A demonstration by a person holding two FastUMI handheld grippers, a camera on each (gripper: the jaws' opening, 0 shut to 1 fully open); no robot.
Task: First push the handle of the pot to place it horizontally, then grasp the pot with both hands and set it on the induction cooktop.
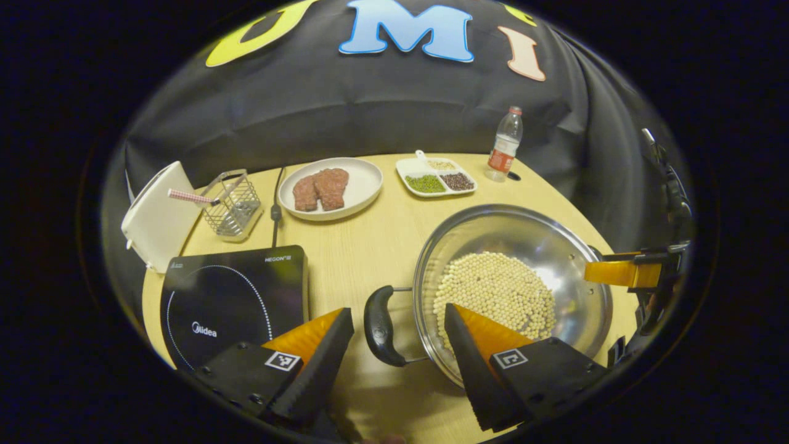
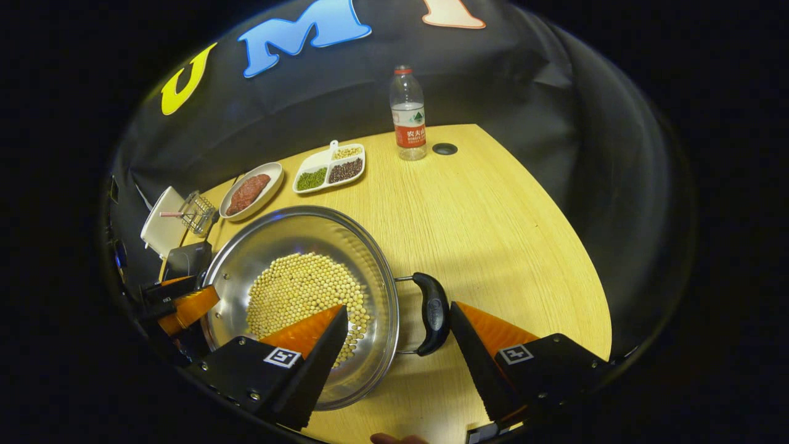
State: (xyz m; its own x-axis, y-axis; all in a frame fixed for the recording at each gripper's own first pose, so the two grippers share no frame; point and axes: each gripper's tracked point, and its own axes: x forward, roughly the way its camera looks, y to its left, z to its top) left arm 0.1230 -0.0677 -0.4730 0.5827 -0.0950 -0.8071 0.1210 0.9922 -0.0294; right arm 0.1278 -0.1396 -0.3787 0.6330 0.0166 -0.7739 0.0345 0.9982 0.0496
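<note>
A steel pot holding pale beans stands on the wooden table, with a black loop handle on each side. In the left gripper view my left gripper is open, and the near handle lies between its fingers, untouched. The black induction cooktop lies just left of it. In the right gripper view my right gripper is open astride the pot rim and the other handle, which sits close to its right finger. Each view shows the other gripper across the pot: the right gripper and the left gripper.
At the back of the table stand a plate of meat, a divided dish of beans, a water bottle, a wire basket and a white board. A cord runs from the cooktop.
</note>
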